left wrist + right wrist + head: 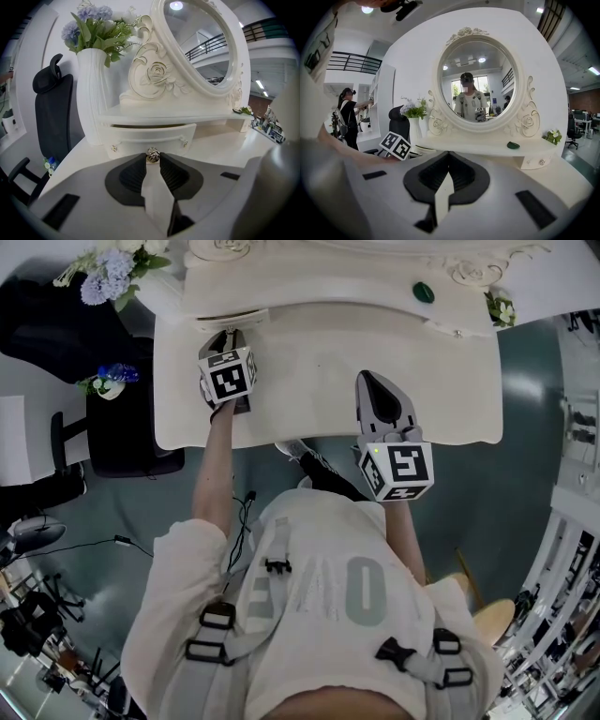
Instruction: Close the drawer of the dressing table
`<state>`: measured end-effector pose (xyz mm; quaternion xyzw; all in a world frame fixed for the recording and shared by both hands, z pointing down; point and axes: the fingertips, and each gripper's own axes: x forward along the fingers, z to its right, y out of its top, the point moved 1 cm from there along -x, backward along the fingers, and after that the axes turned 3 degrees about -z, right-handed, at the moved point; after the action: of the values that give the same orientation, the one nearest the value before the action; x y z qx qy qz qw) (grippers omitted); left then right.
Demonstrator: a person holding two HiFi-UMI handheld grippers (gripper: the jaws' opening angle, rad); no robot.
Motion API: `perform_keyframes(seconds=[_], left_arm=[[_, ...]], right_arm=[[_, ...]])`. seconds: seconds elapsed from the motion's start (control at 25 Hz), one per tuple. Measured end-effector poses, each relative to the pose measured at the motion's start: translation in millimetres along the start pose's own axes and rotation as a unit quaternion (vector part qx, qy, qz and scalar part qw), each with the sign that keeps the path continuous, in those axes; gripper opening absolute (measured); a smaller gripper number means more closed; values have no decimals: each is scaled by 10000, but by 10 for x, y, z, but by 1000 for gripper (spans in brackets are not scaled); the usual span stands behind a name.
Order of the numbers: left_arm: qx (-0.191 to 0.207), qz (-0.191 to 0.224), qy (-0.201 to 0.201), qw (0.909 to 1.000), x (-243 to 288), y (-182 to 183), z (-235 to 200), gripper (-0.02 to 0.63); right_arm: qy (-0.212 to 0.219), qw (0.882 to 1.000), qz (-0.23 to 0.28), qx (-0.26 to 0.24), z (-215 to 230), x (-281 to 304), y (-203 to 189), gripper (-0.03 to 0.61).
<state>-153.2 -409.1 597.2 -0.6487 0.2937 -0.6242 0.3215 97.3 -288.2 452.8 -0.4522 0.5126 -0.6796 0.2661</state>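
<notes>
Gripping the knob in your narrowly-set left fingers, you've got the ajar drawer dead ahead, front lying crosswise, so push straight in; right fingers shut, empty, farther off.

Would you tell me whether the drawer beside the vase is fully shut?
No, the drawer front stands proud, with a dark gap showing above it.

white dressing table with flower vase, oval mirror, perhaps a green dish
</notes>
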Motion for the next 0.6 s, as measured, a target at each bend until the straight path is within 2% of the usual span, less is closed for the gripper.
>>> perform_keyframes(seconds=[0.6], left_arm=[[71, 61, 20, 10000, 172, 140, -19, 101]], right_arm=[[-57, 9999, -104, 90, 81, 97, -58, 6]])
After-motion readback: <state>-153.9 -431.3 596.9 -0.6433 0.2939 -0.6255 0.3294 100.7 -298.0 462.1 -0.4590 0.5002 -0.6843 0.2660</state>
